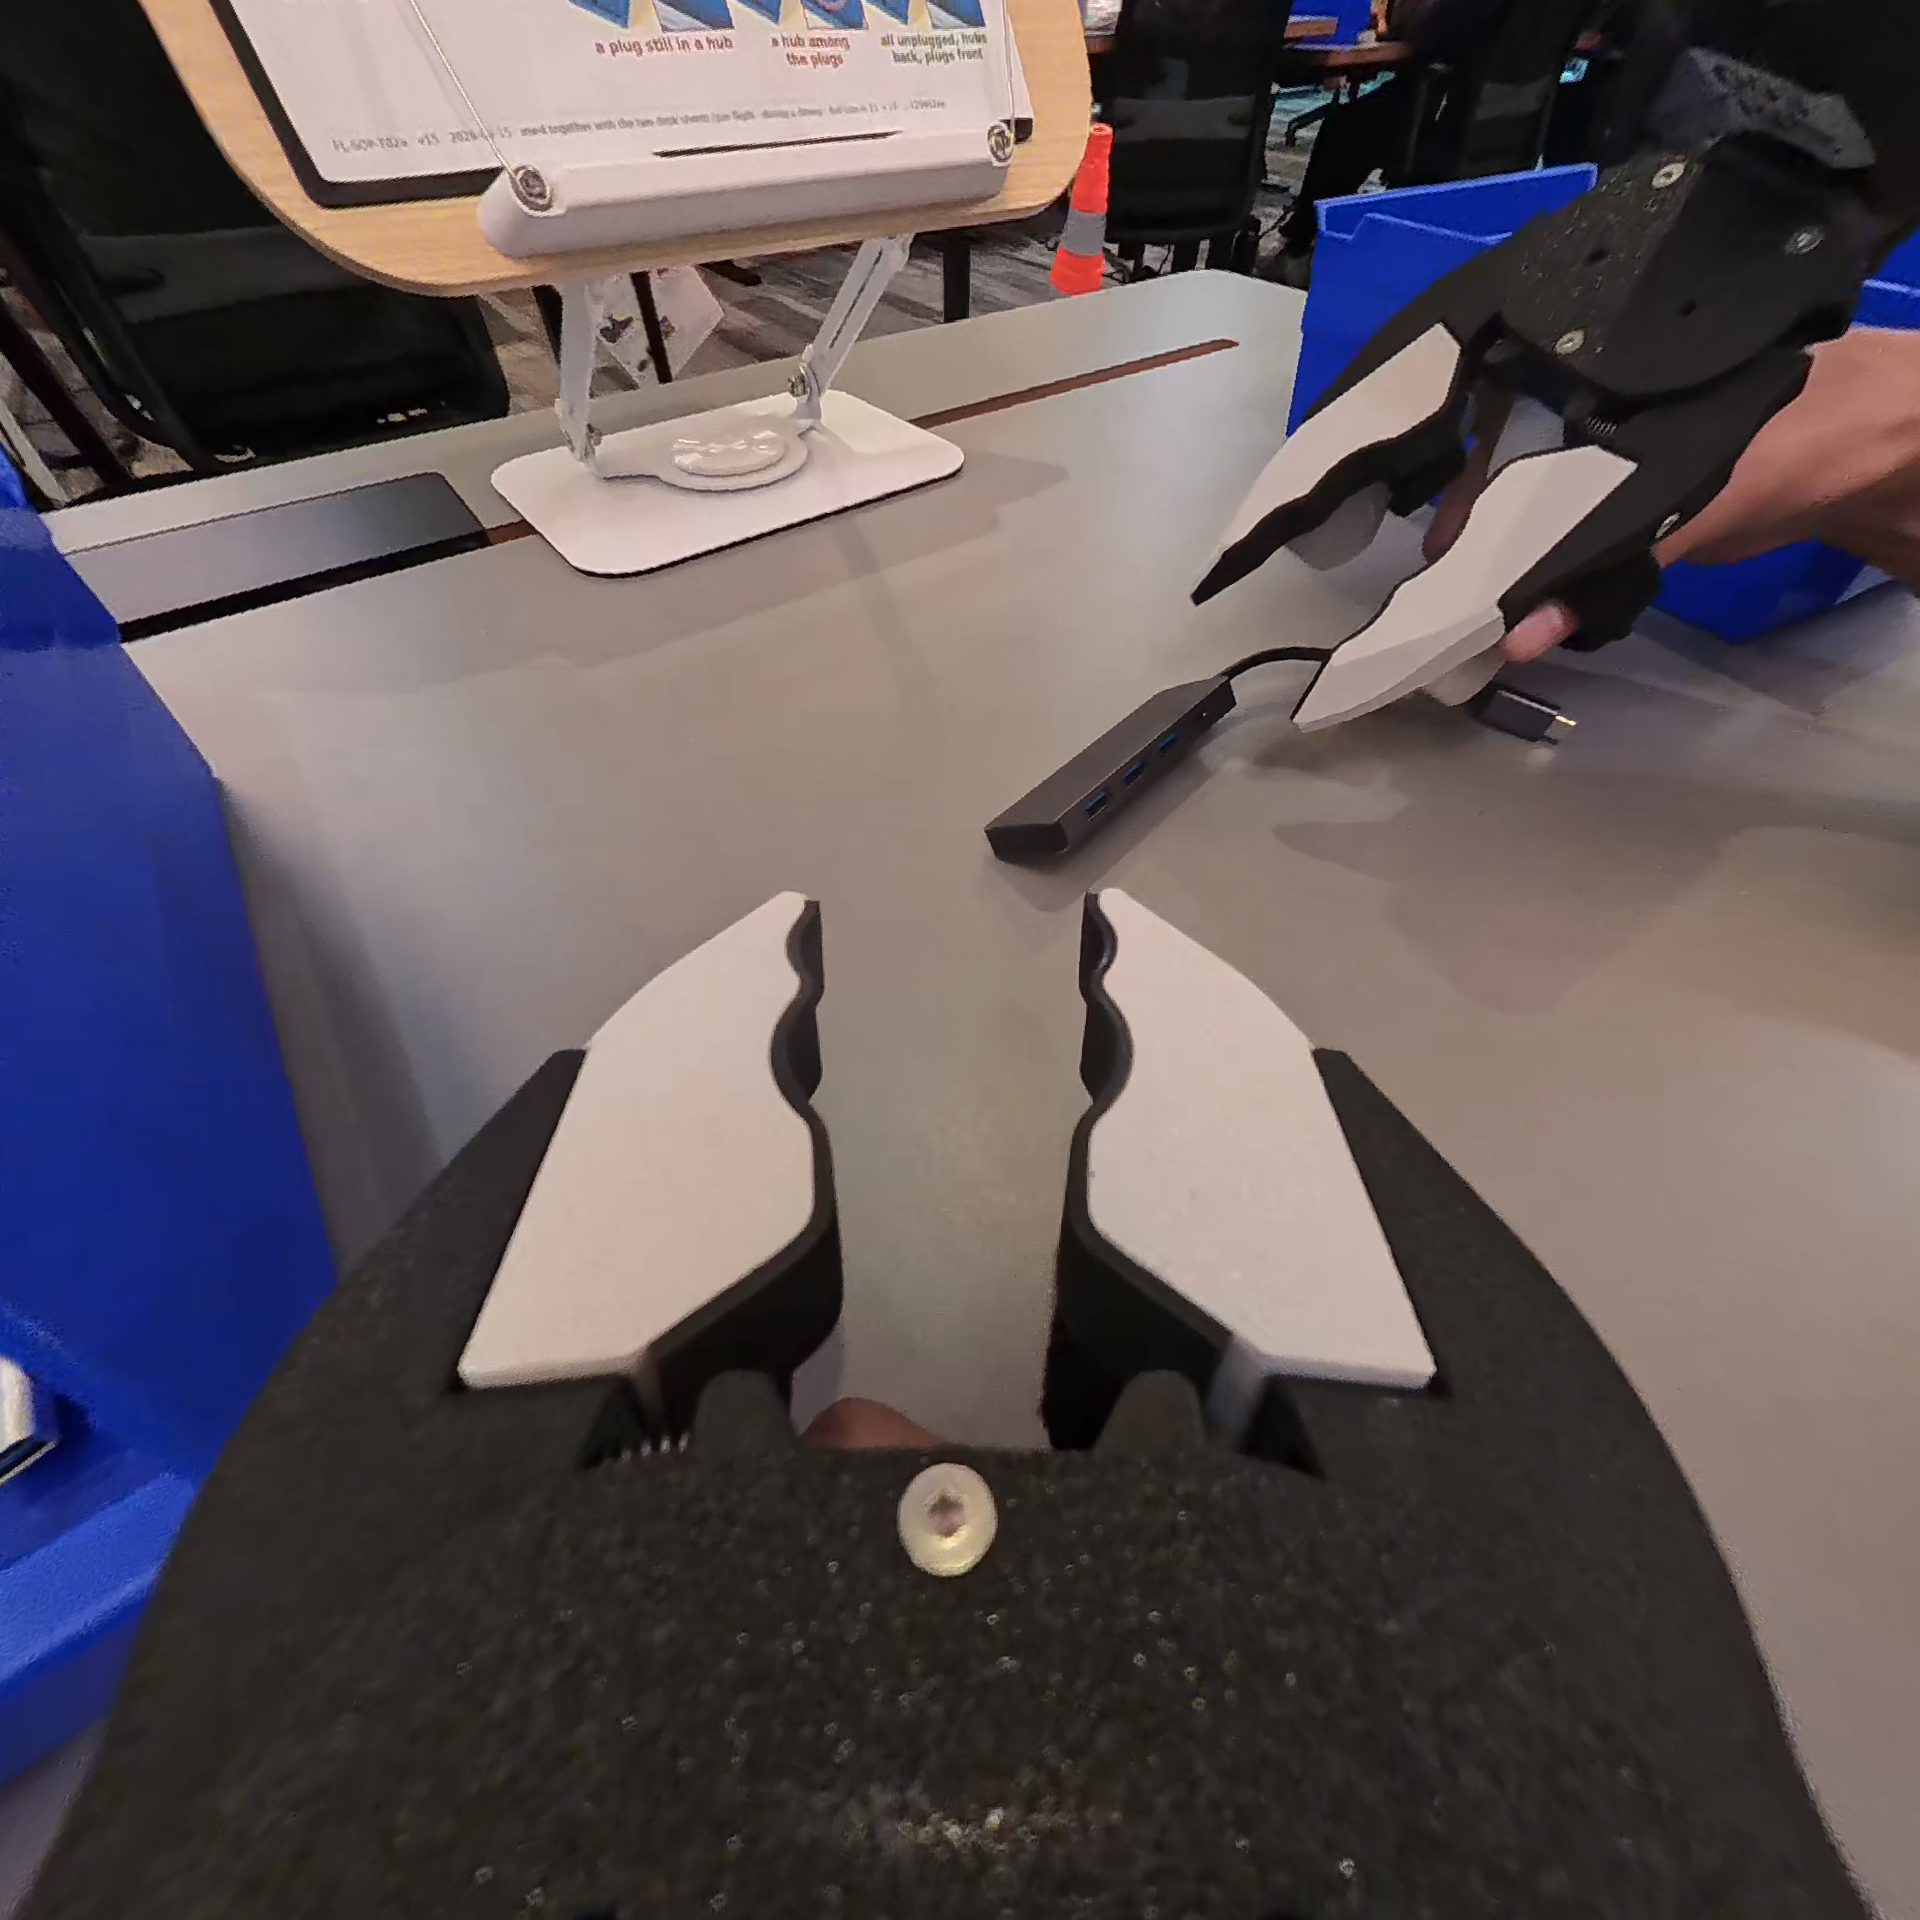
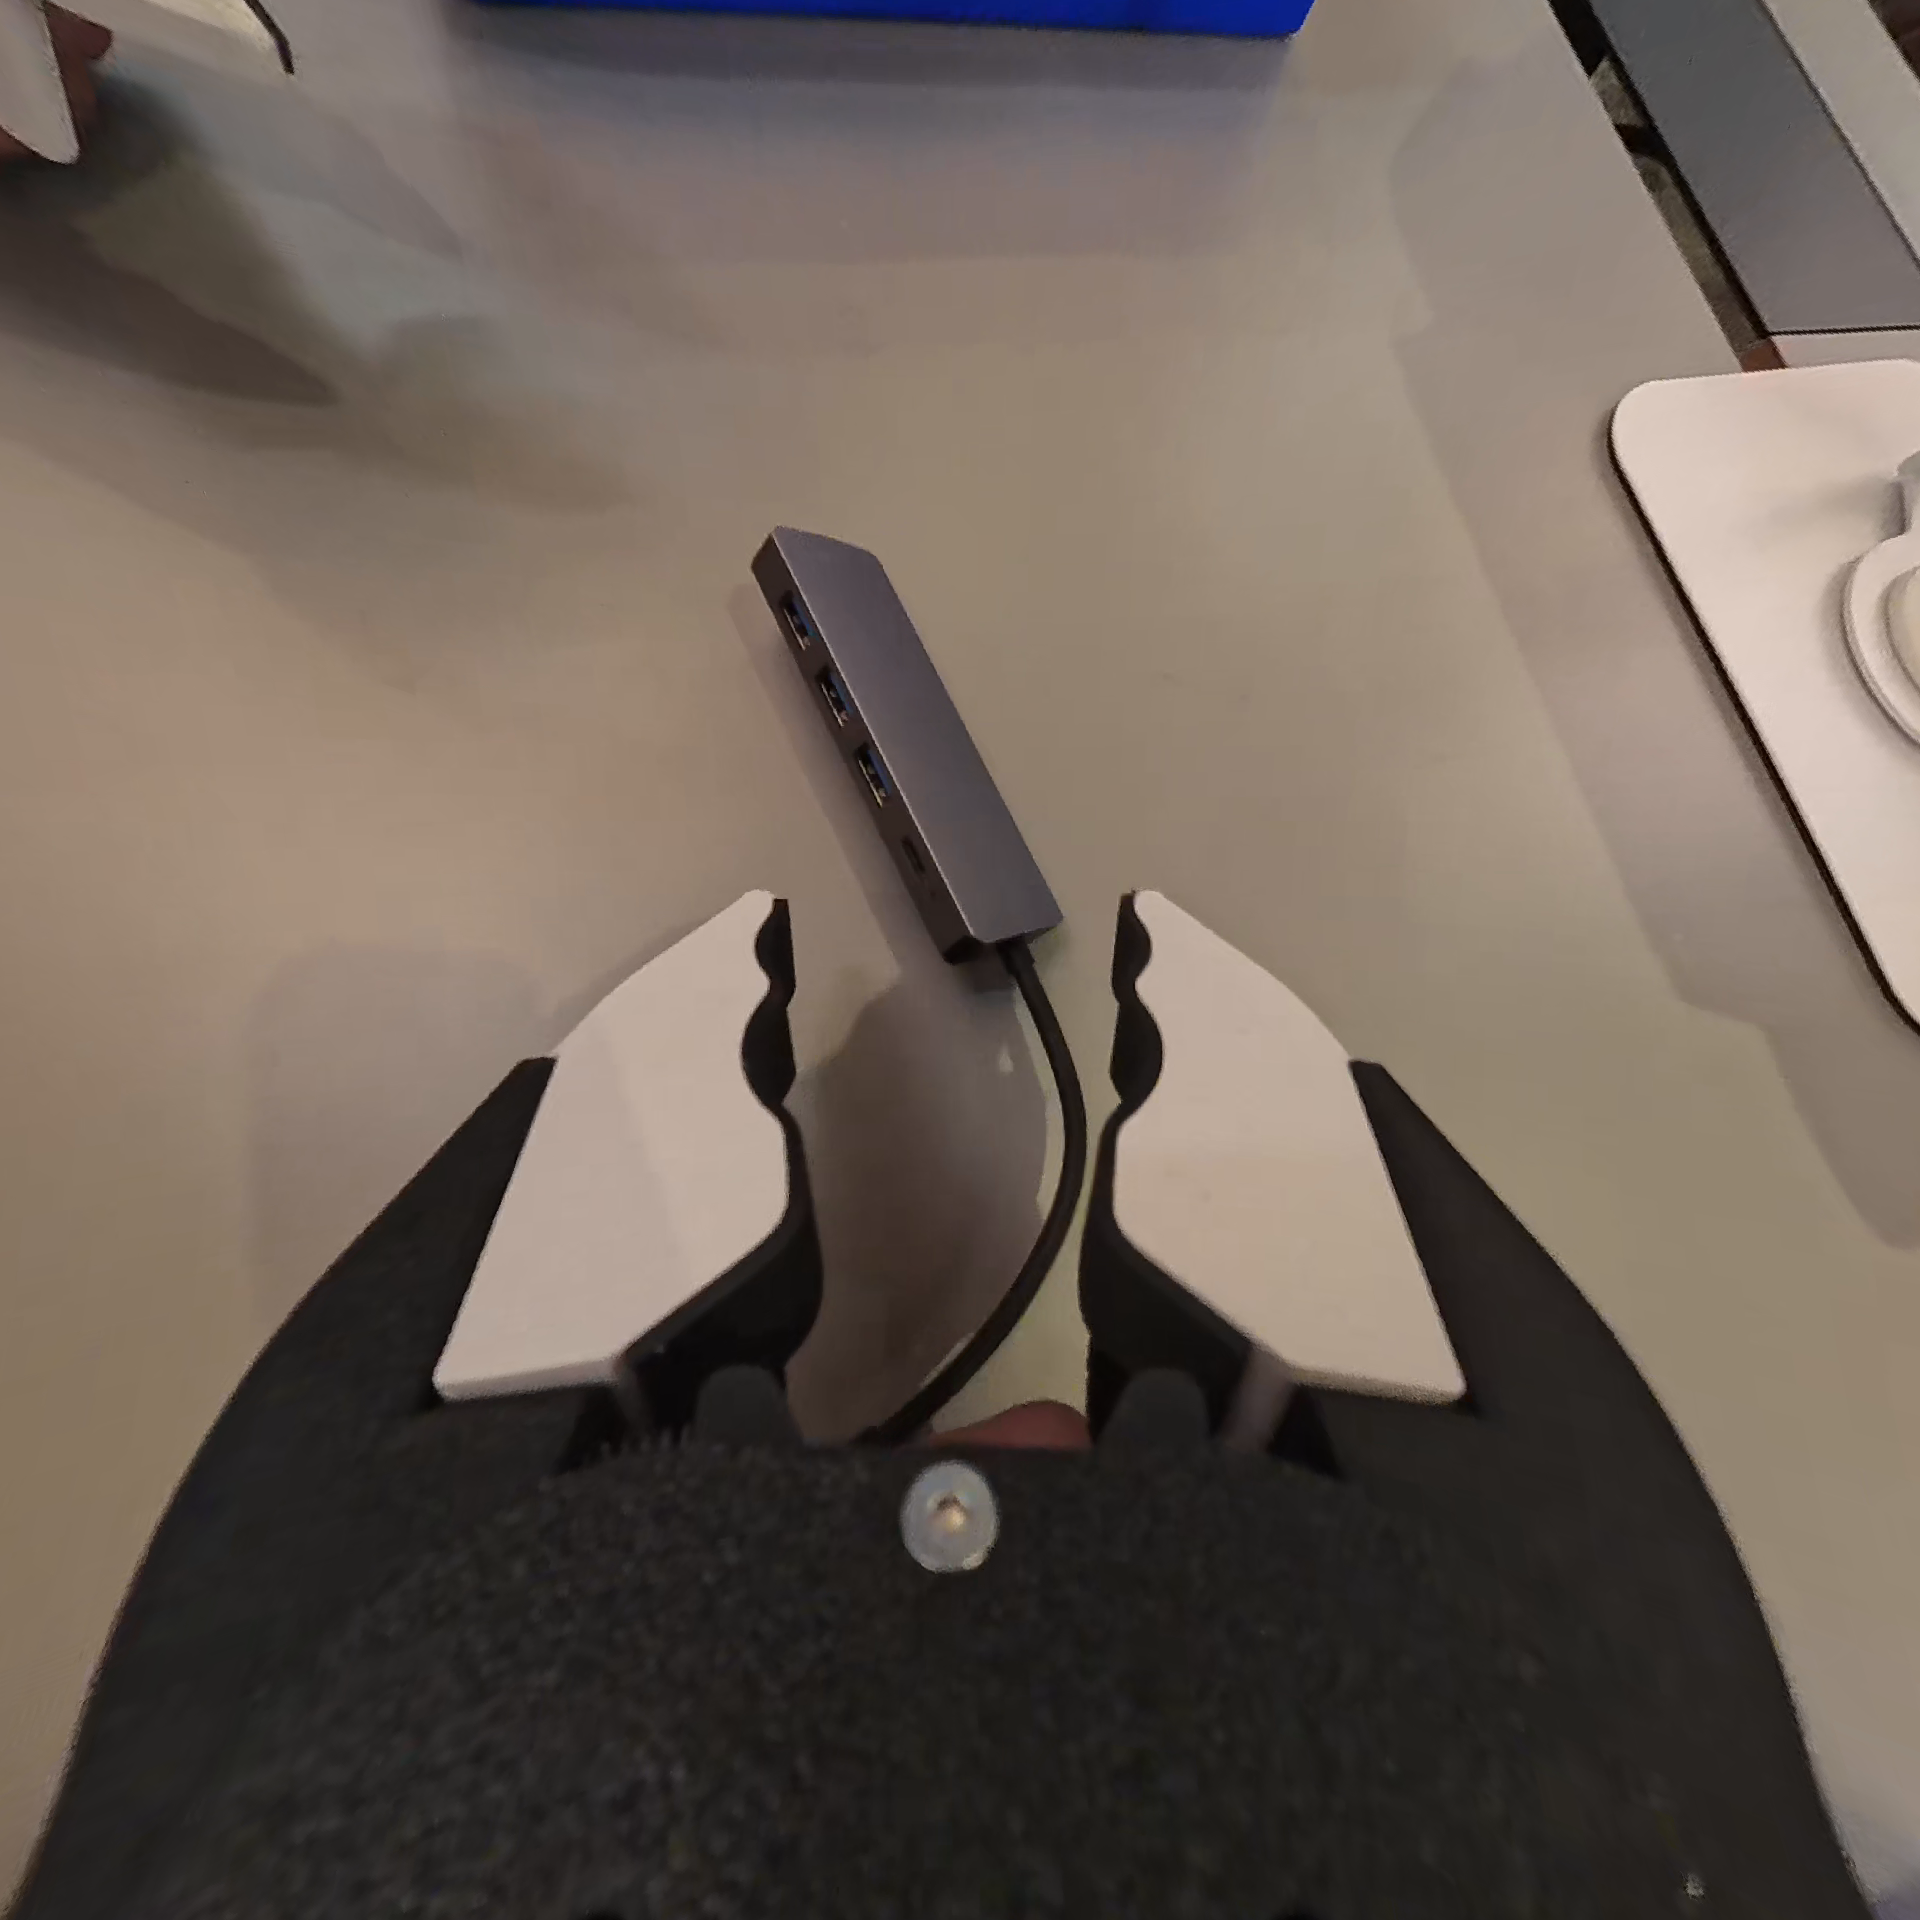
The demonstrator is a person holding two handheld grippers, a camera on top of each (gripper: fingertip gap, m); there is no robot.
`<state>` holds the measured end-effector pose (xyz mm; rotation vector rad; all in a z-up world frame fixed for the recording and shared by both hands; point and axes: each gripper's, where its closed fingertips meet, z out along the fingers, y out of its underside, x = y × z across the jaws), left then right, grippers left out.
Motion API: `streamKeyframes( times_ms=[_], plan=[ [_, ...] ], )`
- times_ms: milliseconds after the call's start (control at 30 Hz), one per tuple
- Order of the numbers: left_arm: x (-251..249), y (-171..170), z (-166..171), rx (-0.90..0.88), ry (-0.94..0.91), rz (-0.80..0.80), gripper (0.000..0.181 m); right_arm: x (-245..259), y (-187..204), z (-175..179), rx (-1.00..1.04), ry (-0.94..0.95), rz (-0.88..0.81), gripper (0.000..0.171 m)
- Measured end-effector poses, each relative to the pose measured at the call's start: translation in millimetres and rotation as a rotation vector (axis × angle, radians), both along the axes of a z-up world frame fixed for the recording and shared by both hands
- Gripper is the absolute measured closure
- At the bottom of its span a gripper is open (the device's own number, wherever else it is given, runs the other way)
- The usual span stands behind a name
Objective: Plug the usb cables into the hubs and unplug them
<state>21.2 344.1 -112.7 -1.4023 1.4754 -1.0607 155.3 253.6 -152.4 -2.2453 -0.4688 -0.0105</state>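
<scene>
A dark grey USB hub [image 2: 914,738] lies flat on the grey table, its blue ports empty. Its black cable [image 2: 1049,1122] runs back between my right gripper's fingers. My right gripper [image 2: 951,914] is open and empty, just behind the hub's cable end. In the left wrist view the hub [image 1: 1112,774] lies ahead to the right, with its cable's plug [image 1: 1522,715] on the table beyond. The right gripper [image 1: 1247,660] hovers open above the cable there. My left gripper [image 1: 948,914] is open and empty, short of the hub's near end.
A white document stand [image 1: 727,468] with a wooden board [image 1: 436,239] stands at the table's back; its base also shows in the right wrist view [image 2: 1766,644]. Blue bins sit at the left [image 1: 125,1039] and right [image 1: 1392,260]. An orange cone [image 1: 1086,218] stands beyond the table. About 4 cm separates my right fingertips from the dark grey USB hub [image 2: 914,738].
</scene>
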Motion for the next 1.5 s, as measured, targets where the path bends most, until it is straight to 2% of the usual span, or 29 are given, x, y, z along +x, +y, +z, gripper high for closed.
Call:
streamKeyframes(
  times_ms=[300,1500],
  plan=[
    [3.0,-5.7,-6.1,0.075,0.031,0.000,0.134,1.6,-1.3,-1.4,0.002,0.000,-0.009,0.113],
    [4.1,-5.4,-8.4,0.055,0.046,-0.005,0.132,3.7,-1.8,0.7,0.014,-0.023,-0.018,0.117]
  ],
)
